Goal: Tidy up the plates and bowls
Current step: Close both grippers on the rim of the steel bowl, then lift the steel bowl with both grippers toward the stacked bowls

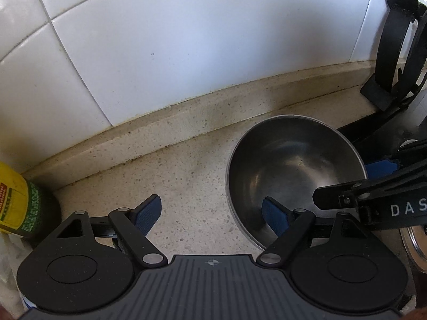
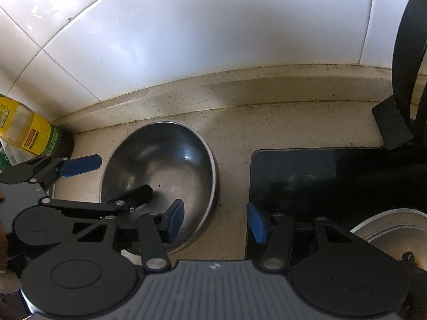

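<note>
White wall tiles [image 2: 186, 40] back a speckled beige stone counter [image 1: 186, 186]. L to R: yellow-labelled bottle [image 2: 34, 133] at far left; left gripper [image 1: 212, 210] – jaws wide, one blue pad inside the round steel bowl [image 2: 160, 170], other outside its rim, no grip seen; right gripper [image 2: 216, 220] – about half open, straddling the bowl's opposite rim, not clamped; black glass hob [image 2: 333, 184] w/ steel lid [image 2: 392, 226] at far right.

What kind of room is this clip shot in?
Most likely a home kitchen counter: a steel bowl on a speckled countertop, white wall tiles behind, and a black glass hob beside it.
</note>
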